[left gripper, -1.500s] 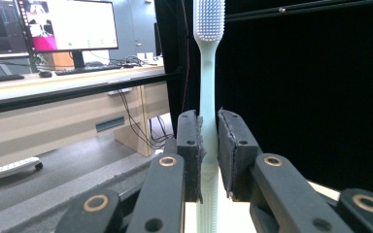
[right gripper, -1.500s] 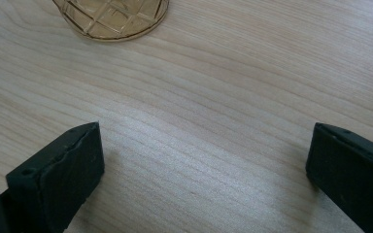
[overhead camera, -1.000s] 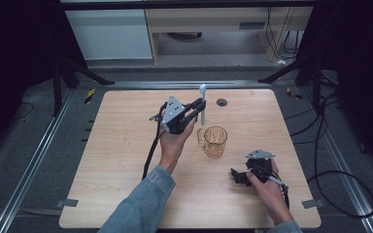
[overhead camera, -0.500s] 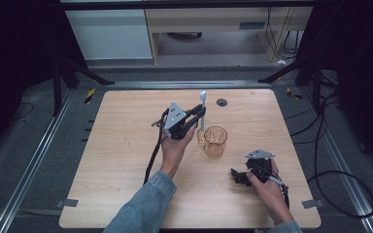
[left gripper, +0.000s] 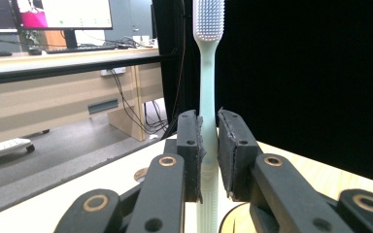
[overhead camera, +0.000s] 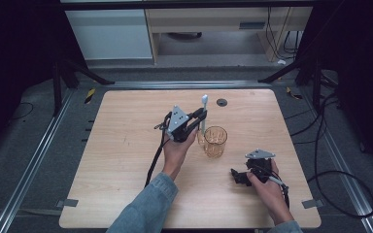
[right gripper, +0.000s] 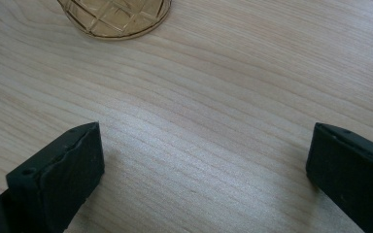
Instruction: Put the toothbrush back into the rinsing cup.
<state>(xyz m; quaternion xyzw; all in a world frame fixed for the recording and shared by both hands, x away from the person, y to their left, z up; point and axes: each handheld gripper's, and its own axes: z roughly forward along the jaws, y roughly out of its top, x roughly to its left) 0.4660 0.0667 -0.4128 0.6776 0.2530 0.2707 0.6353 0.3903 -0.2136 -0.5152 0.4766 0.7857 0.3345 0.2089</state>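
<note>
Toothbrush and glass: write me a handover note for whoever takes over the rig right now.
Left gripper: shut on the toothbrush, held upright with the bristles up, next to the amber glass.
Right gripper: open and holding nothing, low over the table, nearer the person than the glass.
Done: toothbrush picked up.
Left, probably: set it in the glass; it is not in yet, as far as the high view shows.

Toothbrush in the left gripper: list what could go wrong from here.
1. The left gripper clamps the toothbrush low on its handle, held upright; most of its length stands free above the jaws, so it might pivot or slip.
2. The amber glass stands unheld right beside that gripper; a sideways nudge could tip it.
3. The right gripper rests open on the table, too far off to steady the glass quickly.
</note>
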